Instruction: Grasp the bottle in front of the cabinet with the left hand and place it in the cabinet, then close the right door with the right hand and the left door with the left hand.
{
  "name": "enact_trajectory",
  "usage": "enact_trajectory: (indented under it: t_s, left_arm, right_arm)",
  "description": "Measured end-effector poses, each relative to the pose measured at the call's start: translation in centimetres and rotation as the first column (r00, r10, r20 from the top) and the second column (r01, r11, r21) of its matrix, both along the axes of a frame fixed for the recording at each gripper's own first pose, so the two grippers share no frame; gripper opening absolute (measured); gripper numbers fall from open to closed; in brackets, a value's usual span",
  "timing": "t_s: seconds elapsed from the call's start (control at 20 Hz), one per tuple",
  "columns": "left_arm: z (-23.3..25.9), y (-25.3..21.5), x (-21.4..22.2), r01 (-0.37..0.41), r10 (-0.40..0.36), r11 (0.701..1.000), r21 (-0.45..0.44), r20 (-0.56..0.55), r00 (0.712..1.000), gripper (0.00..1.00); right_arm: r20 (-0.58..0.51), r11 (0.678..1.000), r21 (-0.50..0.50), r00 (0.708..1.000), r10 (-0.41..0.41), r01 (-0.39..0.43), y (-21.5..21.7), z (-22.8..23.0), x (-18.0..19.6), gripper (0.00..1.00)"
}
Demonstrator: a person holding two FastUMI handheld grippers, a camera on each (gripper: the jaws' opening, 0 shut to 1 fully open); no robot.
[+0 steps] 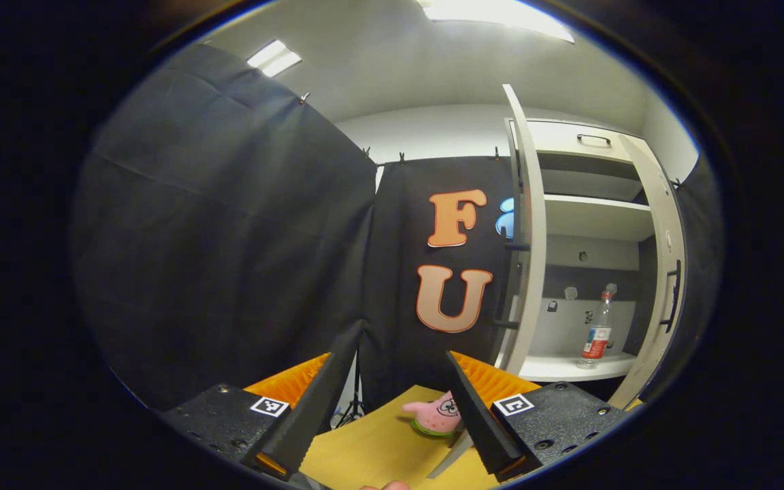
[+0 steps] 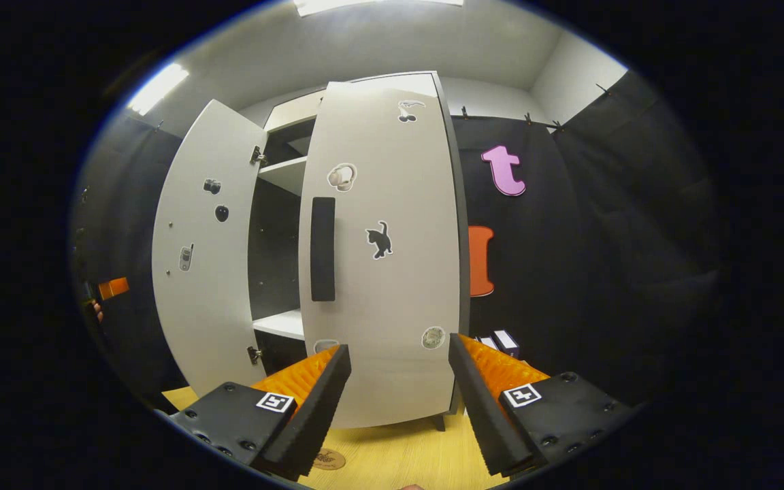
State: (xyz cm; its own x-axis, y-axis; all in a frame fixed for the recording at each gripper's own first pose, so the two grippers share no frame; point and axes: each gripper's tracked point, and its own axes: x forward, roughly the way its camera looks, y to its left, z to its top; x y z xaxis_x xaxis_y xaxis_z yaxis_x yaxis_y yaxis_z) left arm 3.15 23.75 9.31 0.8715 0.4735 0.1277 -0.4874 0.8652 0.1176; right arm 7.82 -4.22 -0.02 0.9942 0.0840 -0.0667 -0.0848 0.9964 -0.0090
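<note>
bottle (image 1: 597, 325): upright on the cabinet's lower shelf (image 1: 569, 367), placed already
left gripper (image 1: 395, 408): my fingers wide apart, empty
right gripper (image 2: 399, 401): spread open, empty, facing right door (image 2: 382, 272)
right door: looks light, stiff, swings on hinges; I'd push near black handle (image 2: 322, 248)
left door (image 2: 201, 252): open

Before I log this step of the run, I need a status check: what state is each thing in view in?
bottle: upright on the cabinet's lower shelf, released.
left door: wide open, edge-on in the left gripper view.
right door: partly swung toward the cabinet, a gap left beside it.
left gripper: jaws open, empty.
right gripper: jaws open, empty, facing the right door.
pink plush toy: lying on the wooden tabletop.
</note>
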Motion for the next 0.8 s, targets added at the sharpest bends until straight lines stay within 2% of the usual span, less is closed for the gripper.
enact_trajectory:
  t_s: [0.2,0.4,0.6,0.8]
  left_arm:
    - [1.2,-1.3,4.1,0.072,-0.072,0.997,0.039,0.014,0.997,0.94]
    - [0.4,-1.6,7.4,0.091,-0.090,0.994,0.060,-0.012,0.996,0.94]
    - [0.2,-0.8,8.3,0.041,-0.041,0.997,0.059,0.000,0.999,0.93]
    - [-0.4,-1.8,8.7,0.101,-0.101,0.995,0.004,0.007,0.995,0.92]
  right_arm:
    - [-0.026,1.000,-0.011,1.000,0.008,-0.008,-0.2,-1.3,-1.1,0.95]
    - [-0.035,1.000,-0.027,0.999,-0.007,0.006,-0.9,-2.0,-1.9,0.95]
    - [-0.040,0.999,-0.021,0.999,-0.028,0.027,-1.9,-2.5,-2.3,0.96]
    - [-0.046,0.999,-0.015,0.998,-0.052,0.052,-2.8,-2.9,-2.4,0.96]
